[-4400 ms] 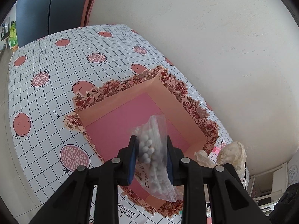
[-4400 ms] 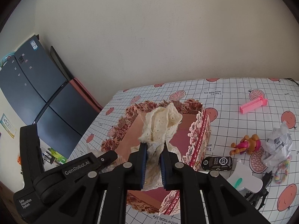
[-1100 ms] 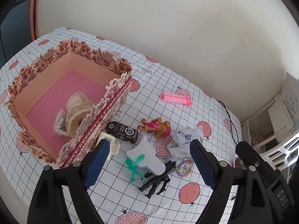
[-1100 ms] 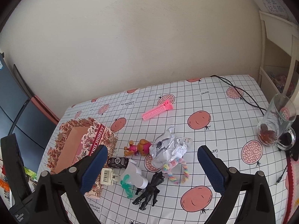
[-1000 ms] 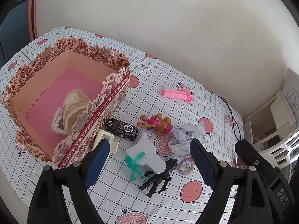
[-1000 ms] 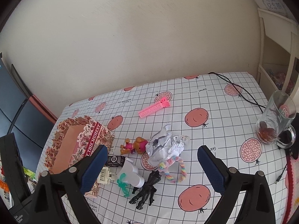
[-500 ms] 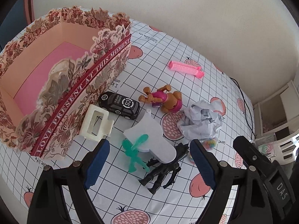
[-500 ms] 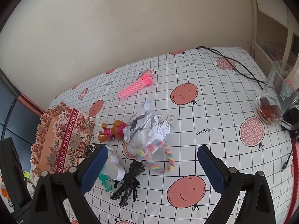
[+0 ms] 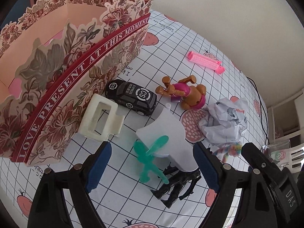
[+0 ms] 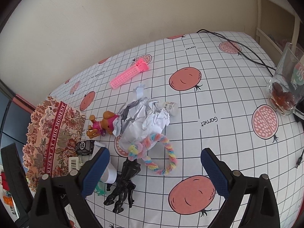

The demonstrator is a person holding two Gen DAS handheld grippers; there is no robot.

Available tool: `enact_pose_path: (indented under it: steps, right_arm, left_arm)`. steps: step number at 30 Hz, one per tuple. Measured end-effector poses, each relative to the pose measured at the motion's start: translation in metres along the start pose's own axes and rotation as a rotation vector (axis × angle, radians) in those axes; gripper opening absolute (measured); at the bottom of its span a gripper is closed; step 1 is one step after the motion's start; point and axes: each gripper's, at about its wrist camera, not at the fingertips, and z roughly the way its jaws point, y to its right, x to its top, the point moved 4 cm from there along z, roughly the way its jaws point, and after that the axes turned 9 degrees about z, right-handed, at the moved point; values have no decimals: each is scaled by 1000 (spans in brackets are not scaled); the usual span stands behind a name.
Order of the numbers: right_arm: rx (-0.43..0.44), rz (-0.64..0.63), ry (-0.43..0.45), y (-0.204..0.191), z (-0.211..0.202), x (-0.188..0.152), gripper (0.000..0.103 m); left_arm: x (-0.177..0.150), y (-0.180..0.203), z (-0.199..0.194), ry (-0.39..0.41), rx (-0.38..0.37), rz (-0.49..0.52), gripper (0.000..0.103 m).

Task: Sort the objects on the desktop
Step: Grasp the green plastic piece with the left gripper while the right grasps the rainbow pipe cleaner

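My left gripper hangs open above a white fan with a green propeller and a black figure. Just beyond lie a white plastic adapter, a black toy car, a brown dog figure in pink and crumpled paper. The floral box stands at the left. My right gripper is open over a rainbow chenille loop, which lies beside the crumpled paper and the black figure. Neither gripper holds anything.
A pink hair roller lies toward the wall. A small white bottle sits by the paper. A glass mug with dark contents stands at the right edge, near a black cable. The tablecloth has a pomegranate print.
Both grippers have sunk toward the table, so the toys look larger and closer. The box has slid to the left edge of both views. Both stay open and empty.
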Motion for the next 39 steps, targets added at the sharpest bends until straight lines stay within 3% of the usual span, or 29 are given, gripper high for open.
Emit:
enact_pose_path:
  steps: [13, 21, 35, 39]
  right_arm:
    - [12, 31, -20, 4, 17, 0, 97]
    - [20, 36, -33, 4, 23, -1, 89]
    - [42, 52, -49, 2, 29, -3, 70]
    - [56, 56, -59, 3, 31, -4, 66]
  left_arm:
    - [0, -5, 8, -16, 3, -2, 88]
    - [-2, -8, 10, -33, -8, -18, 87]
    - [-2, -9, 6, -28, -28, -4, 73]
    - [-1, -11, 3, -17, -24, 2, 62]
